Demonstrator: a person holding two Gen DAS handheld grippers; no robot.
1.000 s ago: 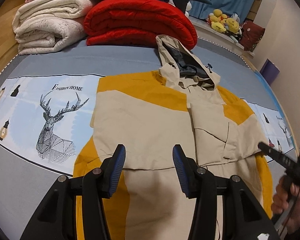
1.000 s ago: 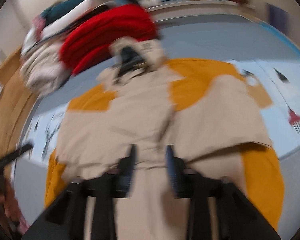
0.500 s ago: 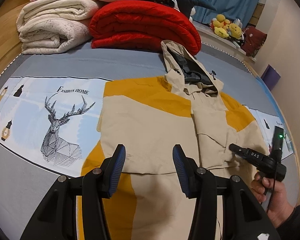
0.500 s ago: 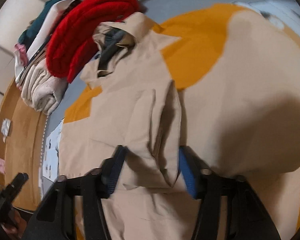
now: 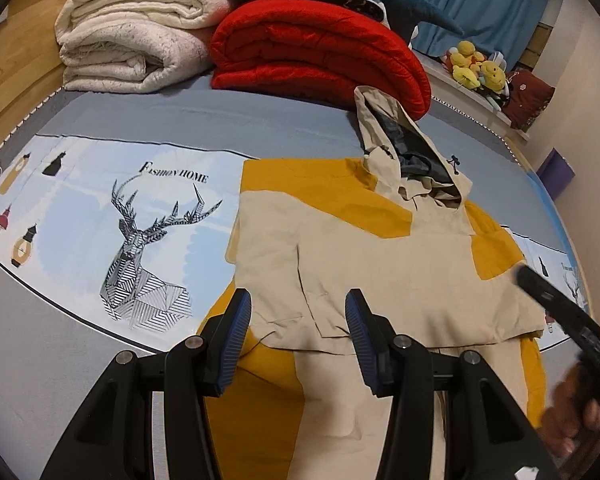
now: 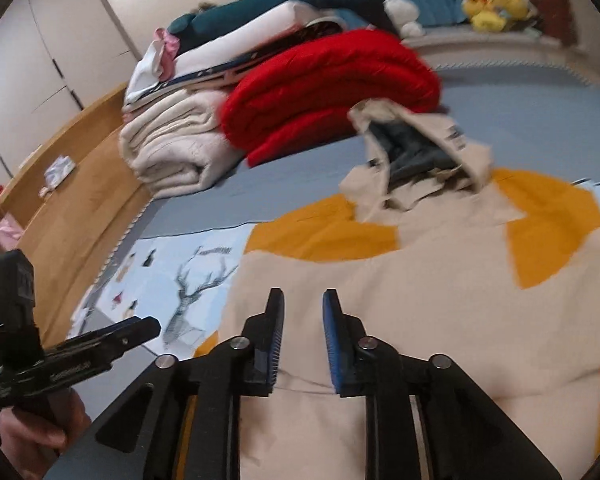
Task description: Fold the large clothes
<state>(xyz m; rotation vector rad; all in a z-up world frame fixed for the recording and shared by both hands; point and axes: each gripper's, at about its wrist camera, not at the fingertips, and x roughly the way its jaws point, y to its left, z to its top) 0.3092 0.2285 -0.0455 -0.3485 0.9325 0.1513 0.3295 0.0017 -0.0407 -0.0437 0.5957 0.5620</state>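
Now the beige and mustard hooded jacket [image 5: 388,280] is lying flat on the grey bed [image 5: 180,120], its hood pointing at the red blanket [image 5: 320,56]. Above its lower half, the left gripper [image 5: 298,340] is hovering half open, empty; the right gripper [image 6: 303,340], having just loosened slightly, is holding nothing.

Blue curtain [image 5: 480,4], cream walls [image 6: 80,20], wooden bed surround [image 6: 72,200]
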